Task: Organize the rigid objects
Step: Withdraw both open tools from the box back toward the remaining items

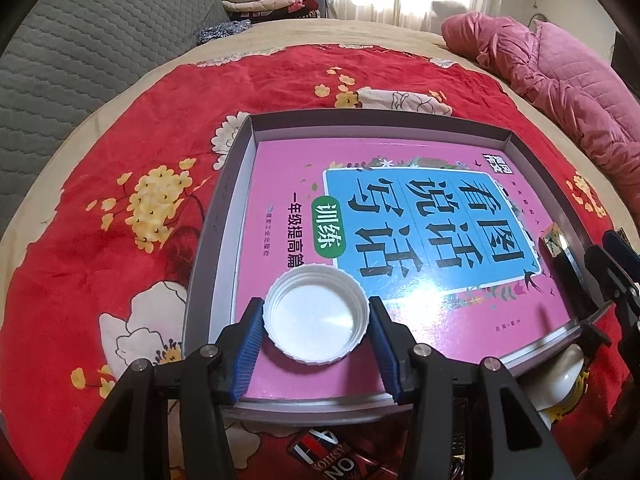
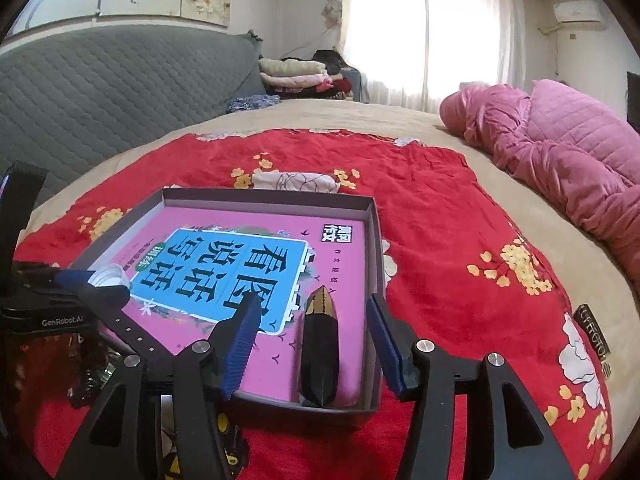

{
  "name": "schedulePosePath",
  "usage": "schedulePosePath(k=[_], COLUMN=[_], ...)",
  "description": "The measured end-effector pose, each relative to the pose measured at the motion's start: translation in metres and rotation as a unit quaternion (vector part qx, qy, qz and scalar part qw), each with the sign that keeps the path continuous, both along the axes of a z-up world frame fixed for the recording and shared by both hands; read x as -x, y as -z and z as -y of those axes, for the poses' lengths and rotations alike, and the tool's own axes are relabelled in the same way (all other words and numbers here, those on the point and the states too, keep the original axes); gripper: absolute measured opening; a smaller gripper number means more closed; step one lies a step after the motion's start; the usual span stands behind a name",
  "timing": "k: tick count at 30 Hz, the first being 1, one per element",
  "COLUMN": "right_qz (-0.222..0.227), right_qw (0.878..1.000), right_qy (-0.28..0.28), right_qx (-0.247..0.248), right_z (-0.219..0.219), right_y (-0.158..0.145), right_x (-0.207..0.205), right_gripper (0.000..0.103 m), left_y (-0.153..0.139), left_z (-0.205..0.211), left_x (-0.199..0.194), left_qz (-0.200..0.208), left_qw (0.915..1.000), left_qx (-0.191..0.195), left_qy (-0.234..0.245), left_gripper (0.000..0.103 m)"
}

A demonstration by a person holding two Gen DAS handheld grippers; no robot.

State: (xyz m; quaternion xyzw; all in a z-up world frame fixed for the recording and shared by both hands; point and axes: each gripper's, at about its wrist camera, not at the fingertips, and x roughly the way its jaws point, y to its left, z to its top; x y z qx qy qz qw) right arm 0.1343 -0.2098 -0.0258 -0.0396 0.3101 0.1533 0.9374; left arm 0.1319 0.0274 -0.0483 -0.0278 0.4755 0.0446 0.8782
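Observation:
A shallow grey box tray (image 1: 224, 216) lies on the bed with a pink book (image 1: 400, 168) flat inside it. My left gripper (image 1: 316, 303) is shut on a white ribbed bottle cap (image 1: 316, 320), open side up, just over the book's near edge. In the right wrist view my right gripper (image 2: 314, 300) stands open over the tray's (image 2: 280, 196) near right corner. A black and gold pointed object (image 2: 320, 352) lies on the book (image 2: 224, 264) between its fingers, touching neither pad. The left gripper (image 2: 100, 280) with the cap (image 2: 106, 276) shows at the left there.
A red floral blanket (image 2: 440, 220) covers the bed under the tray. A pink quilt (image 2: 560, 152) is heaped at the far right, a grey padded headboard (image 2: 120, 92) stands at the left, folded clothes (image 2: 296, 74) behind. A white and yellow object (image 1: 568, 376) sits by the tray's near corner.

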Motion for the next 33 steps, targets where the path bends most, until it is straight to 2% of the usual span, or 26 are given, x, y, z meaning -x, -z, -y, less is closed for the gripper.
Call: schedulePosePath(k=[5,13,15,18,21,33], right_qz=[-0.010,-0.014,-0.018,-0.015,-0.007,0.021], right_qw=[1.000,1.000,1.000,0.999,0.999,0.998], right_qy=[0.005,0.009,0.009,0.007,0.007,0.003], right_qx=[-0.011,-0.018,-0.021,-0.030,-0.037,-0.058], right_z=[0.003,0.006,0.007,0.009,0.011,0.021], right_y=[0.002,0.003,0.004,0.003,0.000,-0.013], right_x=[-0.004,-0.005,-0.007,-0.006,-0.004,0.012], right_gripper=[0.058,0.063,0.063,0.064,0.069,0.072], left_y=[-0.002,-0.010,-0.012,-0.016,-0.020,-0.034], left_z=[0.002,-0.008,-0.010,-0.013,-0.017,-0.022], left_x=[0.004,0.009,0.011,0.014,0.018,0.033], left_qz=[0.001,0.006,0.007,0.008,0.014,0.018], left_qw=[0.9997,0.9999,0.9998,0.9997,0.9994,0.9989], left_qx=[-0.025,0.012,0.018,0.021,0.027,0.035], left_qy=[0.003,-0.005,-0.006,-0.009,-0.016,-0.025], left_gripper=[0.051,0.052,0.055,0.058,0.058,0.059])
